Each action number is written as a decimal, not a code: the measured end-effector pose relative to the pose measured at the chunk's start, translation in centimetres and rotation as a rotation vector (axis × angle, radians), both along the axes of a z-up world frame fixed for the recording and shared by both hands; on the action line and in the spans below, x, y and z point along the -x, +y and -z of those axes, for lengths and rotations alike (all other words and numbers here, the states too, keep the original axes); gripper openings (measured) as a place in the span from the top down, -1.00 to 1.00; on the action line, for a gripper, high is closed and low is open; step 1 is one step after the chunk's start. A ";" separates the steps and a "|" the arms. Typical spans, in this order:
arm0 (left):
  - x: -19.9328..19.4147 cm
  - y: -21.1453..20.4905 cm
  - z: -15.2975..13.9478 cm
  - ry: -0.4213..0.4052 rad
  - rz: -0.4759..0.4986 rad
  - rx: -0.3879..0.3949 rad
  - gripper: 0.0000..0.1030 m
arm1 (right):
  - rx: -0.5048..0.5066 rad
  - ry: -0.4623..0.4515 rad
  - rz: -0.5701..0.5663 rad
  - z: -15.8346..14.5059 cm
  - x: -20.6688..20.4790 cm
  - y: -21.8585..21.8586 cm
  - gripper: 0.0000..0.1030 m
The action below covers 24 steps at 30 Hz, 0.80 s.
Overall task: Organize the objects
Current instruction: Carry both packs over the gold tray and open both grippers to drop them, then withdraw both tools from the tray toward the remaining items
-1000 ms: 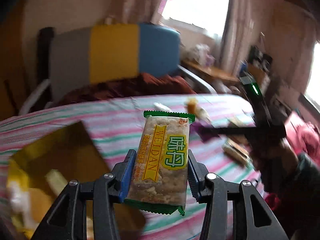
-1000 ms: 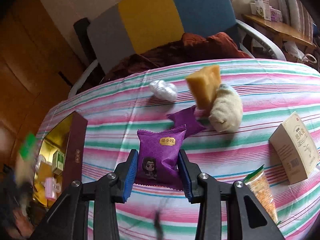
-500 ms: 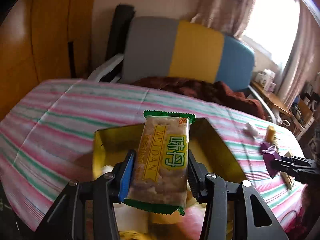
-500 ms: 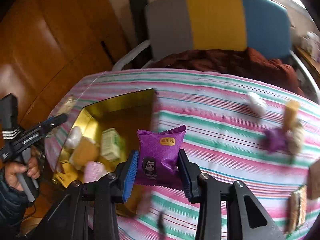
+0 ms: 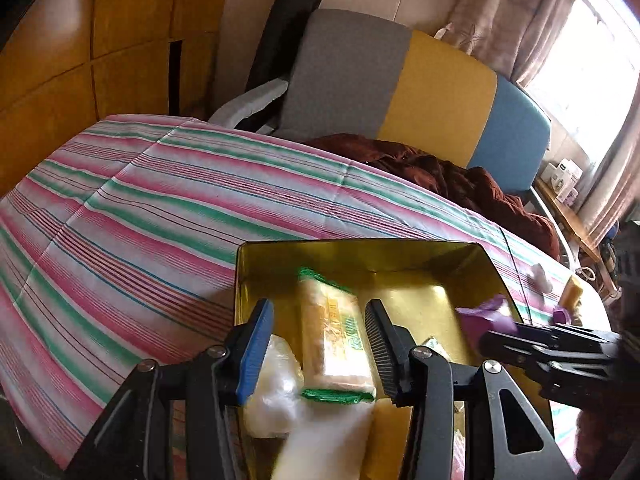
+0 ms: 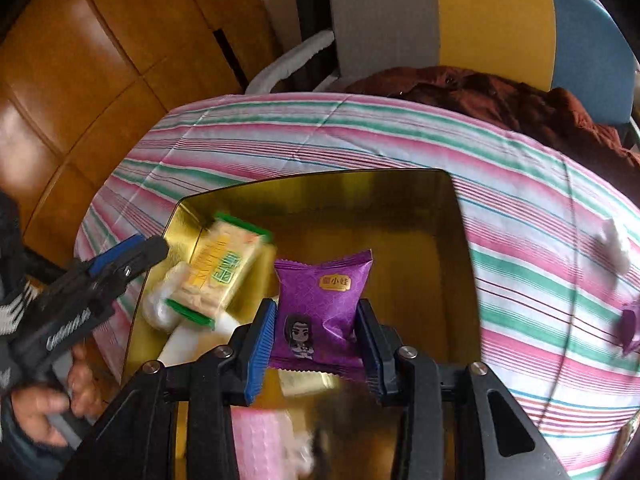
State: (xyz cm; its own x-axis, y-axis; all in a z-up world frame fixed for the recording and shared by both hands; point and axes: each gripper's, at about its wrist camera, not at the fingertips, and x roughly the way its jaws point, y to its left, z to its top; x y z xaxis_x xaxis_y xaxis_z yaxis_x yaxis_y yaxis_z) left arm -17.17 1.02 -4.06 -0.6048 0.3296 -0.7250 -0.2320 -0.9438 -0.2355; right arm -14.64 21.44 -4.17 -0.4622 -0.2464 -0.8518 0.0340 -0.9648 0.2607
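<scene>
A gold tin box (image 5: 360, 252) (image 6: 320, 188) sits on the striped tablecloth. My left gripper (image 5: 320, 344) is open over the box; the green-edged cracker pack (image 5: 332, 344) (image 6: 220, 272) is blurred and free between its fingers, over the box. My right gripper (image 6: 316, 340) is shut on a purple snack packet (image 6: 320, 304) and holds it above the box. The right gripper also shows in the left wrist view (image 5: 496, 340), and the left gripper shows in the right wrist view (image 6: 132, 256).
Several wrapped snacks lie in the box, among them a white one (image 5: 272, 392) and a pink one (image 6: 260, 440). More snacks (image 5: 568, 296) lie on the cloth to the right. A grey, yellow and blue chair (image 5: 400, 88) stands behind the table.
My left gripper has opened and let go of the cracker pack, which drops into the box. My right gripper has moved over the box with the purple packet.
</scene>
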 end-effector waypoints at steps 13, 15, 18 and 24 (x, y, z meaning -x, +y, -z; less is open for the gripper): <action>-4.9 -2.5 -2.5 0.118 -0.078 0.013 -0.16 | 0.031 0.021 0.027 -0.6 1.3 -1.6 -0.01; -6.0 -2.6 -2.9 0.139 -0.083 0.015 -0.26 | 0.015 0.034 0.040 -1.2 0.3 -1.0 -0.01; -7.2 -2.3 -3.3 0.164 -0.073 0.026 -0.31 | -0.010 0.056 0.054 -1.9 -1.4 -0.5 -0.01; -9.0 -1.0 -4.2 0.205 -0.025 0.061 -0.43 | -0.114 0.103 0.060 -2.2 -5.0 -0.7 -0.02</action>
State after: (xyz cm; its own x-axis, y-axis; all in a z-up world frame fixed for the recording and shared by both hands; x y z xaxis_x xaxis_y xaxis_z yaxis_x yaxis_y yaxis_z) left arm -8.15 0.06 0.15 -0.7493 0.2719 -0.6039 -0.2457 -0.9609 -0.1278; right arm -9.64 20.74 -1.99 -0.5595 -0.1203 -0.8201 -0.0033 -0.9891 0.1473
